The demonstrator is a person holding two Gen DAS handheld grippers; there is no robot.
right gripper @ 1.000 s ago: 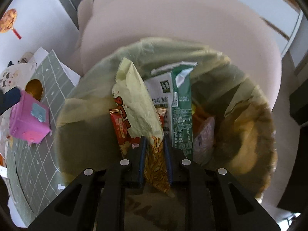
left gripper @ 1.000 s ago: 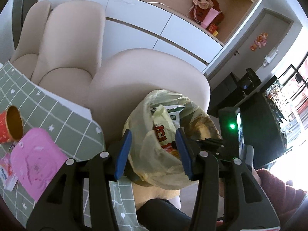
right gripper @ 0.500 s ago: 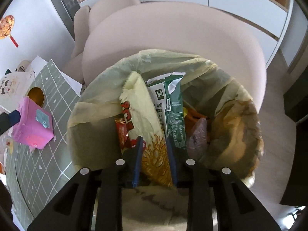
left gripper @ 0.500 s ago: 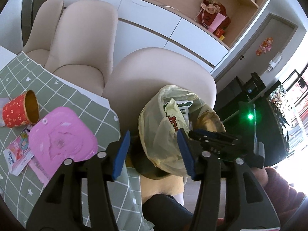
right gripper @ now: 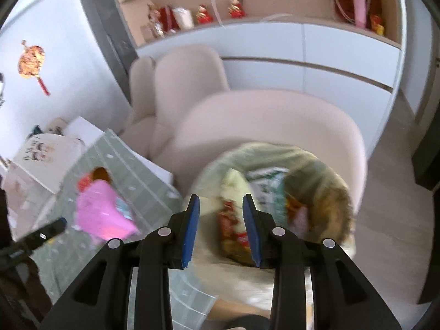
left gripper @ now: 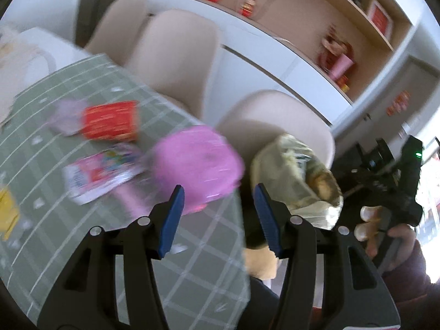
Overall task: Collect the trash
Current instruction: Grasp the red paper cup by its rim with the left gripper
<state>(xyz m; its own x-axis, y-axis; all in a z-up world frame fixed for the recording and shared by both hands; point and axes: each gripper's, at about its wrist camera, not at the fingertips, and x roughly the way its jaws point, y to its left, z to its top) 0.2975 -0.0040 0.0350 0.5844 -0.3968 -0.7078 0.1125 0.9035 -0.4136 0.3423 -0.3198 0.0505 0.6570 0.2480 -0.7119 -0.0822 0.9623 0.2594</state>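
The yellowish trash bag (right gripper: 275, 189) is sitting open by the edge of the green checked tablecloth (left gripper: 192, 261), in front of the beige chair (right gripper: 275, 126), already holding a snack wrapper (right gripper: 233, 220) and a green carton (right gripper: 264, 184). The right gripper (right gripper: 221, 228) is hanging above the bag, jaws opening, nothing pinched between them. The left gripper (left gripper: 218, 220) is standing spread and empty beside the bag, over the tablecloth edge, just short of the pink box (left gripper: 198, 165); a red cup (left gripper: 110, 121) and a colourful packet (left gripper: 101, 170) are lying further from the bag
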